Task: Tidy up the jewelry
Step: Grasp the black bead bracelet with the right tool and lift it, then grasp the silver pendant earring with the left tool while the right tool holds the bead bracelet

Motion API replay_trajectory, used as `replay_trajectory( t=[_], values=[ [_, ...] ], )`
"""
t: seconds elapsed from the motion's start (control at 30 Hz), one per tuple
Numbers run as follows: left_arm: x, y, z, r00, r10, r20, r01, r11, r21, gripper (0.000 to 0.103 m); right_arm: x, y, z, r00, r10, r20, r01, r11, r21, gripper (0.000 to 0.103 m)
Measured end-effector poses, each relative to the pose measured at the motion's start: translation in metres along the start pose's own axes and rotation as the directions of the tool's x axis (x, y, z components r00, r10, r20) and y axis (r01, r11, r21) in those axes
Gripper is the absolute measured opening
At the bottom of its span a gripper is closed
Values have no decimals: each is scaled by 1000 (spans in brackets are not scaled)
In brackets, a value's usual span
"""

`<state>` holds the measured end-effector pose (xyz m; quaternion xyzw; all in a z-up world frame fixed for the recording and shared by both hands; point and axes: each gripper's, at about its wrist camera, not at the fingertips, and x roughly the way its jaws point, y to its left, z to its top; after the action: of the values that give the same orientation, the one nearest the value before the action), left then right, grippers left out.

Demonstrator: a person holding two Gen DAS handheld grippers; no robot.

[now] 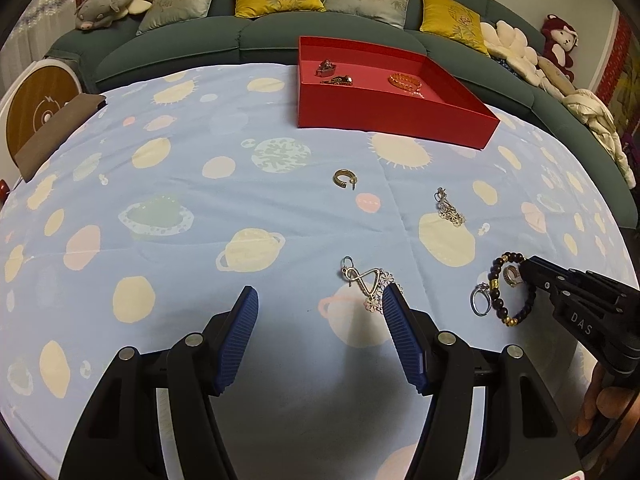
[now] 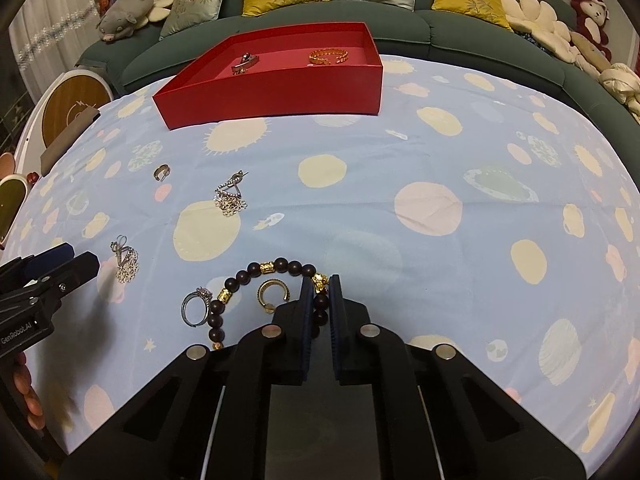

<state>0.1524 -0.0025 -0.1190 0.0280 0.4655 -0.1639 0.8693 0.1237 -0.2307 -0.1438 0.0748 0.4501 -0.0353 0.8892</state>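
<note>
A red tray (image 1: 384, 108) (image 2: 280, 98) at the table's far side holds a gold bracelet (image 2: 329, 56) and small metal pieces (image 2: 243, 63). My right gripper (image 2: 321, 286) is shut on a dark bead bracelet (image 2: 256, 270) (image 1: 500, 280) lying on the cloth. A gold ear cuff (image 2: 272, 290) lies inside the bracelet's loop and a silver ring (image 2: 196, 306) beside it. My left gripper (image 1: 320, 304) is open, its right finger next to a silver flower earring (image 1: 370, 282). Another silver earring (image 1: 450, 208) and a gold hoop (image 1: 343, 179) lie farther off.
A green sofa (image 1: 280, 36) with cushions and plush toys runs behind the table. A brown box (image 1: 56, 132) sits at the table's left edge. The blue planet-print cloth (image 2: 440, 208) covers the table.
</note>
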Motion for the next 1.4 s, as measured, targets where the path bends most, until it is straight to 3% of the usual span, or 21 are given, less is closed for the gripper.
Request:
replay_trajectory(
  t=[0.23,0.5,0.77,0.87,1.1,1.2,1.4],
  values=[
    [5,-3,0,1000,-12,-5,12,1000,-4,62,-27,-3,10,992,81,92,-85,995,49,7],
    [12,-11,5,1000,-22,-4,22,1000,-13,62,-59,-9,19,965,165,204,-184,980,77,7],
    [25,-28,8,1000,-9,4,8,1000,16,61,-64,-17,17,963,163,213,-186,978,95,7],
    [26,-32,8,1000,-5,15,5,999,32,48,-66,-21,17,962,164,217,-190,976,104,7],
    [25,-31,7,1000,-21,21,20,999,47,33,-66,-23,17,962,166,217,-194,974,114,7],
    [24,-29,7,999,-46,15,45,998,44,16,-66,-22,16,962,167,215,-194,975,112,7],
    [21,-27,5,998,-68,15,67,997,43,10,-66,-21,16,962,168,214,-195,974,111,7]
  ],
)
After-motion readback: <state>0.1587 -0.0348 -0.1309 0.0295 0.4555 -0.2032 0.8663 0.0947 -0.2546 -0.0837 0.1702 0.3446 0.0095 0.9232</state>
